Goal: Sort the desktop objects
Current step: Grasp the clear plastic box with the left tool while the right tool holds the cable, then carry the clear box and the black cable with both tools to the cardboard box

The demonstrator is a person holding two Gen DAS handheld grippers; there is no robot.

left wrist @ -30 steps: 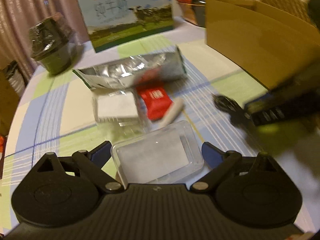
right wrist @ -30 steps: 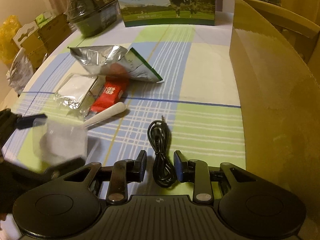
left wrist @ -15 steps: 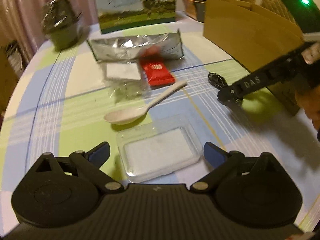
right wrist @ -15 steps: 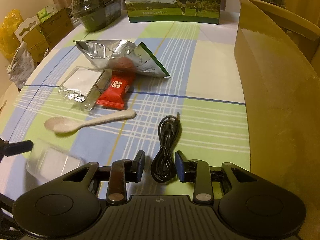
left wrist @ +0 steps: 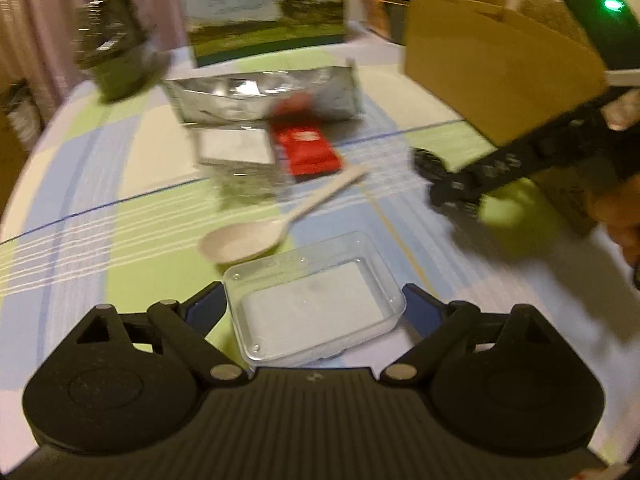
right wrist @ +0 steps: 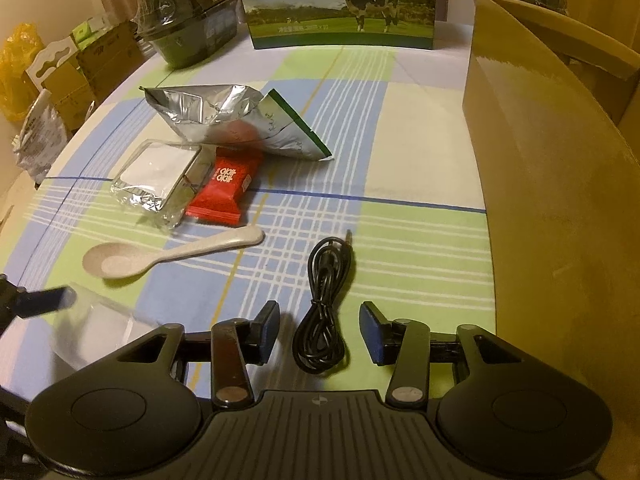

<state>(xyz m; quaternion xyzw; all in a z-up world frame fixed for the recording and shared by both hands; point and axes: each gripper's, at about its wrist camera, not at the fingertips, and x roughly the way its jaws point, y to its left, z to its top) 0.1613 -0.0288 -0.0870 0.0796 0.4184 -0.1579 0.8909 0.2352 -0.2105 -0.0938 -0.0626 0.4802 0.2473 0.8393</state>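
Note:
A clear plastic box lies between the fingers of my left gripper, whose pads touch its two ends; it shows blurred in the right wrist view. A coiled black cable lies on the tablecloth between the open fingers of my right gripper. A beige spoon, a red snack packet, a foil-wrapped white block and a silver foil bag lie beyond.
A large open cardboard box stands along the right. A milk carton box and a wrapped dark bowl stand at the table's far edge. The right gripper reaches in from the right in the left wrist view.
My right gripper's fingers have spread wider around the cable. The left gripper's fingers have closed in on the clear box, and its view has shifted and blurred.

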